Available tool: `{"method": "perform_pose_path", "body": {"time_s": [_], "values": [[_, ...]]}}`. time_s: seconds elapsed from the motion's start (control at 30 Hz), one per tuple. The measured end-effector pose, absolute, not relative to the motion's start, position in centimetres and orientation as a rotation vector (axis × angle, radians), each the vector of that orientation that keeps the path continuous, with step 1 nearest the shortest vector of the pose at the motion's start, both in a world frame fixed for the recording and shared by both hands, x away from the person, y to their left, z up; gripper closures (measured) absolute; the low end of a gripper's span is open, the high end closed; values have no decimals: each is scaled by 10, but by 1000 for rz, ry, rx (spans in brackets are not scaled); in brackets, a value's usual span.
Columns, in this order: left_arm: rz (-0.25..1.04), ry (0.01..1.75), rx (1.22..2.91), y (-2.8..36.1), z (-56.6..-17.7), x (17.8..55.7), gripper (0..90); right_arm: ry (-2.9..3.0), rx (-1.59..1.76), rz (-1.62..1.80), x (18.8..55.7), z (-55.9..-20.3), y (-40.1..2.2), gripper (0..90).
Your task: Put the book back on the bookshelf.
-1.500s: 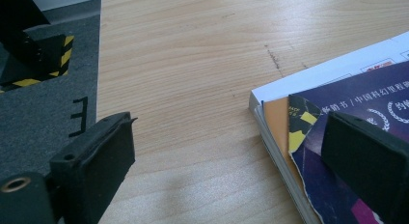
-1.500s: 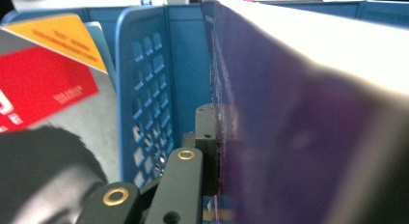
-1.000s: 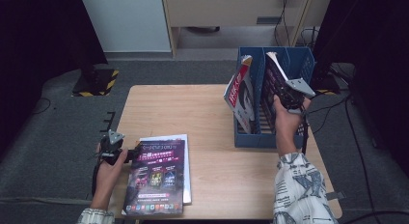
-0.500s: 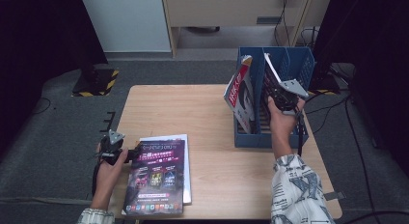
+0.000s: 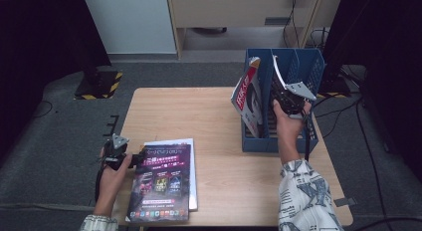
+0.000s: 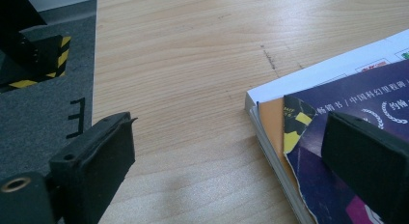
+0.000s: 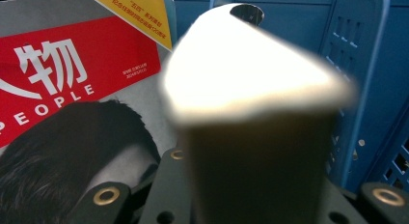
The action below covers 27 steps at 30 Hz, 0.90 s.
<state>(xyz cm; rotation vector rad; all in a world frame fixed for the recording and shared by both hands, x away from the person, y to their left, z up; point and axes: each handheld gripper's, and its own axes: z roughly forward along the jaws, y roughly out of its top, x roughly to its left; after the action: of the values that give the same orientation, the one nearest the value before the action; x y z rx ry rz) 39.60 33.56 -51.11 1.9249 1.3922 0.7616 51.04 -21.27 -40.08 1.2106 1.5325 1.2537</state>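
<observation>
Grey carpet surrounds one pale wooden worktop, and one blue file rack stands at its far right corner as the landmark. Two magazines are at the rack: one with a red cover leans out of the rack's left compartment, and a second magazine stands upright in the middle compartment, pinched in the right claw, whose jaws have just been easing slightly apart though the spine sits between them. In the right gripper view that spine rises close and blurred, beside the red cover. Well left of the rack, near the front edge, lies one stack of magazines, a purple one on top. The left claw rests at the stack's left edge, jaws wide, gripping nothing.
</observation>
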Motion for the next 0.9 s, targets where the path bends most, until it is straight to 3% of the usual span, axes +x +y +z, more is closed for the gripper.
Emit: {"method": "perform_pose_path", "body": {"time_s": [0.9], "values": [[759,1389,1934,335,-511,396,45,1564,1206,1258,510,-401,-212,666]]}}
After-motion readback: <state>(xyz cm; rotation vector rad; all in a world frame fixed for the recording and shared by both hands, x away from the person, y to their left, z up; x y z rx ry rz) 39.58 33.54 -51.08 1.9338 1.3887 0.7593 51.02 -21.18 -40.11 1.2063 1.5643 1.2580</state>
